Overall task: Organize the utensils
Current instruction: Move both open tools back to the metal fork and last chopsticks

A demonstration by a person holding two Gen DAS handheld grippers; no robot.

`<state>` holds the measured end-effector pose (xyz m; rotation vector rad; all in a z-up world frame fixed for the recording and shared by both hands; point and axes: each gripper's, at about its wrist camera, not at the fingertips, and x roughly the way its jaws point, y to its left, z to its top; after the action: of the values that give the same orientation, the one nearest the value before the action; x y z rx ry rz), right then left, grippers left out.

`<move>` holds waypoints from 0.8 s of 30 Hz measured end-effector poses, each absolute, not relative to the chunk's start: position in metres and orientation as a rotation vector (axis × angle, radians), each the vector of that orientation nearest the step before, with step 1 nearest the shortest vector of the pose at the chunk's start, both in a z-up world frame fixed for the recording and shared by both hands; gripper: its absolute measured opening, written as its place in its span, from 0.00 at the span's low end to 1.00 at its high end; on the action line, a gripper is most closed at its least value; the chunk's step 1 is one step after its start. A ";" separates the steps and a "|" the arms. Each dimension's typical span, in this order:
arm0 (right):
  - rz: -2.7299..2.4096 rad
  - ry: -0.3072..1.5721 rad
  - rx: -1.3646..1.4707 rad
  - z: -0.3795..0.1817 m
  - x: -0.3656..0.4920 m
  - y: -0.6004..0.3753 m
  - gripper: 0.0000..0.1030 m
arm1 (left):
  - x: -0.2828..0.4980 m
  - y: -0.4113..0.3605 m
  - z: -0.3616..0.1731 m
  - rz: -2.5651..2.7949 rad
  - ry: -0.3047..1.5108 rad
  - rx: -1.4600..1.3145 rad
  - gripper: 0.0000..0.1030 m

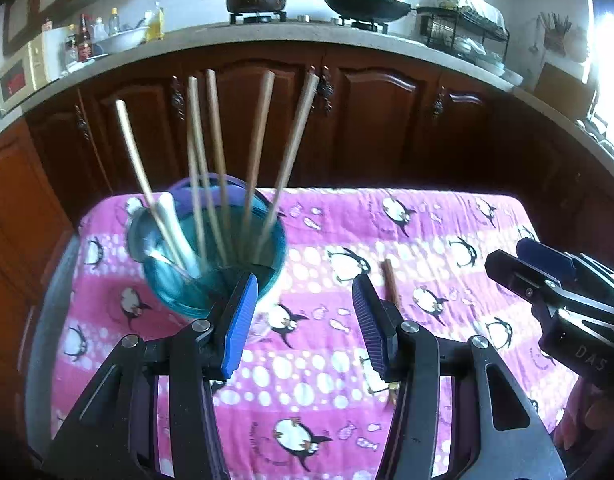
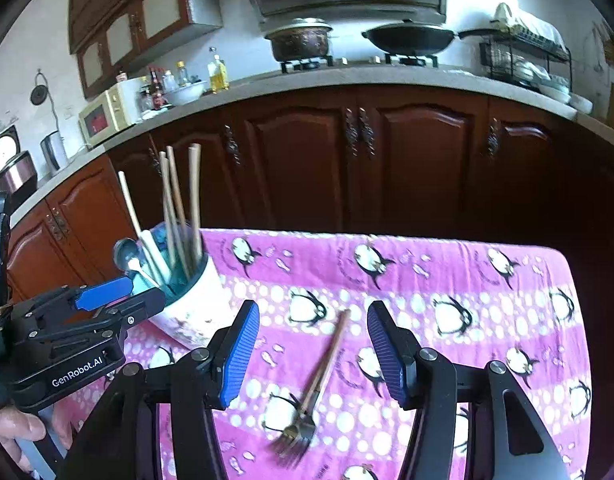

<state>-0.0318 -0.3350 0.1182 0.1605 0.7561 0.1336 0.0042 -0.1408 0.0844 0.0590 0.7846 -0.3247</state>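
A kitchen bench (image 2: pixel 487 272) draped in a pink penguin-print cloth (image 1: pixel 427 220), with me working a gripper in each hand. My right gripper (image 2: pixel 313 354) hangs over the one loose utensil, a fork (image 2: pixel 319 376) with a wooden handle, its jaws spread wide and holding nothing. The fork lies flat on the cloth between those jaws, tines nearest me and handle running away and slightly right, so the jaws bracket it crosswise; I judge that the placing suits a pinch on the handle.

My left gripper (image 1: pixel 305 316) also stands with jaws apart and empty, its left jaw just in front of the utensil holder (image 1: pixel 211 264). That holder, a white cup with a teal inside, sits at the far left of the cloth. It carries a fan of chopsticks (image 1: pixel 211 152) standing upright and leaning outward, plus a white spoon (image 1: pixel 175 224) and a metal spoon (image 1: pixel 141 236) against its left rim. I judge the left gripper waits there to steady the cup.

The leaning chopsticks crowd the mouth of the holder, and the fork would have to be threaded between them. The left gripper itself sits near the route from fork to cup. Beyond the bench run dark wooden cabinets (image 2: pixel 387 160), a counter with a pot (image 2: pixel 301 42) and wok (image 2: pixel 409 38) on the stove, a microwave (image 2: pixel 107 114), bottles and a dish rack (image 2: pixel 523 64).
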 end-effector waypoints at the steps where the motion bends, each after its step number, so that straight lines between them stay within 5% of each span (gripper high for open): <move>1: 0.129 0.761 0.163 0.116 -0.032 -0.338 0.52 | 0.004 -0.144 0.082 -0.329 0.789 0.062 0.48; 12: 0.152 0.911 0.216 0.062 -0.021 -0.357 0.51 | 0.015 -0.144 0.050 -0.312 0.855 0.070 0.48; 15: 0.190 1.012 0.246 0.030 -0.006 -0.353 0.33 | 0.017 -0.138 0.041 -0.302 0.886 0.064 0.48; 24: 0.265 1.170 0.407 -0.024 0.039 -0.340 0.26 | 0.017 -0.134 0.027 -0.314 0.928 0.054 0.48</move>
<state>0.0393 -0.3401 -0.0243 0.4071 1.1703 0.2653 0.0173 -0.1341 0.0269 0.0541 0.9283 -0.3137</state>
